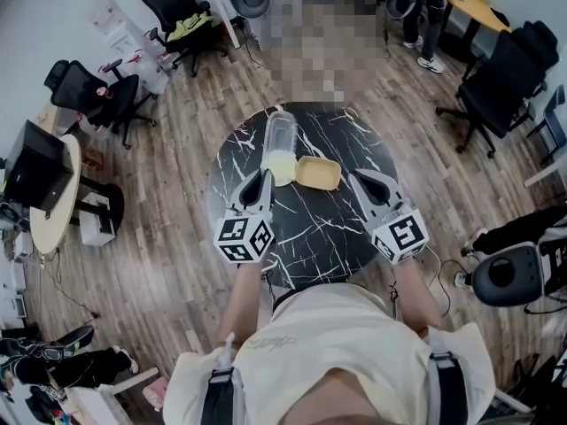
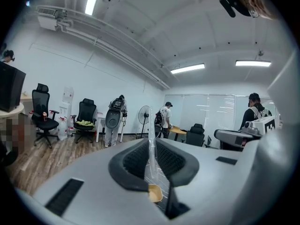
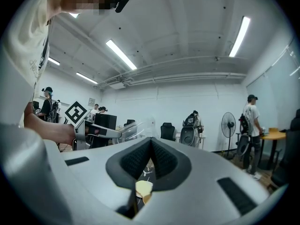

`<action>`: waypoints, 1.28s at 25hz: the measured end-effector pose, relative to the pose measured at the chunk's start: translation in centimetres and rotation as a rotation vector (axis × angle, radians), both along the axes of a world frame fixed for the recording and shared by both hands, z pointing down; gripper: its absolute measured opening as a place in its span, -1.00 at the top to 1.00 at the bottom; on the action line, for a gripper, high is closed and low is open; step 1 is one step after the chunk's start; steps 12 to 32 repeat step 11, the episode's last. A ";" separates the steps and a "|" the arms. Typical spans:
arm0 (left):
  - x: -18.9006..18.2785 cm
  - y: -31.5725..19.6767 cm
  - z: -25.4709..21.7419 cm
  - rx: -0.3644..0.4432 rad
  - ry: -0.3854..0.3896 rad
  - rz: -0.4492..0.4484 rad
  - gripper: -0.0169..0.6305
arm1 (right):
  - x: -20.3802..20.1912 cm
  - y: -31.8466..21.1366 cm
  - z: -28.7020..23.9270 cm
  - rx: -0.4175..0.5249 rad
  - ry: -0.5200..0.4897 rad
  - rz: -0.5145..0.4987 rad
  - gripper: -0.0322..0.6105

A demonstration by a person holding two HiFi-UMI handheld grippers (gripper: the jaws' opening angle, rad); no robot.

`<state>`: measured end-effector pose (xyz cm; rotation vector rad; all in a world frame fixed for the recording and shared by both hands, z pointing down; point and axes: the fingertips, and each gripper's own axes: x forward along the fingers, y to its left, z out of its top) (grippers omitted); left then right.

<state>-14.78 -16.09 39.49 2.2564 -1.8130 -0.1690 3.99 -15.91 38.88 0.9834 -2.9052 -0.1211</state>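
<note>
On the round black marble table (image 1: 310,228) lies a clear plastic container (image 1: 279,144), tipped on its side, with pale yellow contents at its near end. My left gripper (image 1: 264,179) is shut on the container's thin clear wall (image 2: 151,139), which stands up between the pads. A shallow yellow dish (image 1: 318,173) sits just right of the container; part of that dish (image 2: 155,192) shows below the jaws. My right gripper (image 1: 358,181) hovers right of the dish, a little apart from it, its jaws shut on nothing (image 3: 151,149). The container (image 3: 136,128) shows in the right gripper view too.
Black office chairs (image 1: 97,96) (image 1: 496,87) ring the table on the wooden floor. A round wooden table with a monitor (image 1: 44,180) stands at left. A person (image 1: 425,11) stands at the far right by an orange table. Cables and a power strip (image 1: 456,277) lie right.
</note>
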 end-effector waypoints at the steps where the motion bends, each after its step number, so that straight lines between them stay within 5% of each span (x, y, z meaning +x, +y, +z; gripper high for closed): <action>1: 0.0 0.0 0.0 -0.002 -0.002 0.000 0.78 | 0.0 -0.1 0.0 -0.001 -0.001 0.001 0.88; 32: 0.6 -0.1 0.0 -0.003 -0.013 -0.002 0.78 | 0.5 -0.2 0.6 -0.008 0.004 -0.001 0.88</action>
